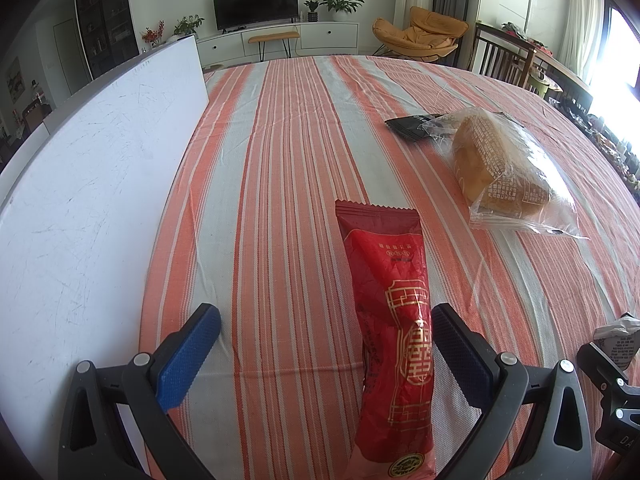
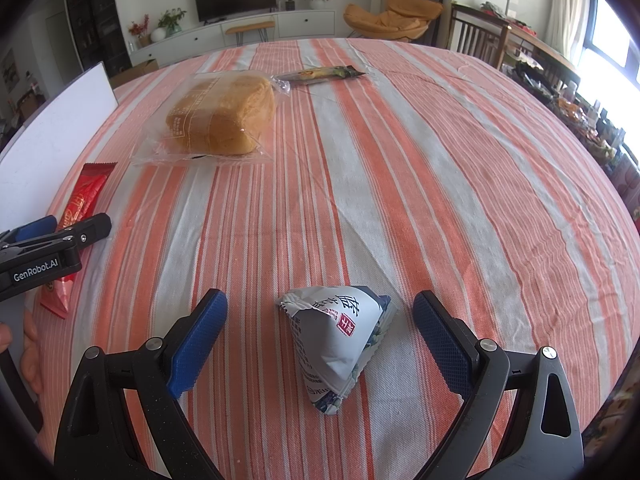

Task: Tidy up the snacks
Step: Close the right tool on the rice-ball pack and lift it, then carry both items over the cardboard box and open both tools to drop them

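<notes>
My left gripper (image 1: 326, 320) is open, its jaws on either side of a long red snack packet (image 1: 390, 320) lying on the striped tablecloth, nearer the right finger. My right gripper (image 2: 320, 308) is open around a white-and-blue triangular snack pouch (image 2: 336, 340), not touching it. A bagged yellow bread loaf (image 1: 500, 168) (image 2: 224, 116) lies farther out, with a dark narrow snack packet (image 1: 412, 122) (image 2: 320, 74) behind it. The red packet (image 2: 80, 216) and the left gripper (image 2: 80, 232) also show at the left of the right wrist view.
A white board (image 1: 92, 184) lies along the left side of the table. The striped tablecloth (image 2: 440, 180) covers the whole table. Chairs and a sideboard with a TV stand beyond the far edge.
</notes>
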The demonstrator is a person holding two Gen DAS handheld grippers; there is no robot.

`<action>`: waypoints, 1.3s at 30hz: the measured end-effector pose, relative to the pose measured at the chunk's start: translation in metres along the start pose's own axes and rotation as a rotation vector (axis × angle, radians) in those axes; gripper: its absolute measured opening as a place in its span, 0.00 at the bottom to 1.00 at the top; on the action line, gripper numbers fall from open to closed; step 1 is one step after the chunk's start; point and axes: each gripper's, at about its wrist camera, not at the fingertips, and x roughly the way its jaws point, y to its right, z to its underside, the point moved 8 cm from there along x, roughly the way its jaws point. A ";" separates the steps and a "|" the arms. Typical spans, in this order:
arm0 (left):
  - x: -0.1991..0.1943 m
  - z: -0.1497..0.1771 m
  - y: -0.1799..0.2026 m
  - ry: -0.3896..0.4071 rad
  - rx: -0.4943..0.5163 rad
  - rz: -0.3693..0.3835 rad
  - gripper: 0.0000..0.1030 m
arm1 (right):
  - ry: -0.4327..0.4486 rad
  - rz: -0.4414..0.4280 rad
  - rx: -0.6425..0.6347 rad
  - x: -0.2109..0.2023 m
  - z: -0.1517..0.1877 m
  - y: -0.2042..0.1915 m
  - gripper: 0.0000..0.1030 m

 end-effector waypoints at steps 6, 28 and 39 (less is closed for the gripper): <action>0.000 0.000 0.000 0.000 0.000 0.000 1.00 | -0.001 -0.005 0.004 0.000 0.000 0.000 0.93; -0.027 0.013 0.019 -0.042 0.134 0.093 0.13 | -0.063 -0.193 0.114 -0.018 0.009 0.003 0.82; -0.141 0.022 0.025 0.051 -0.116 0.490 0.11 | 0.016 -0.351 0.332 -0.070 -0.002 0.022 0.24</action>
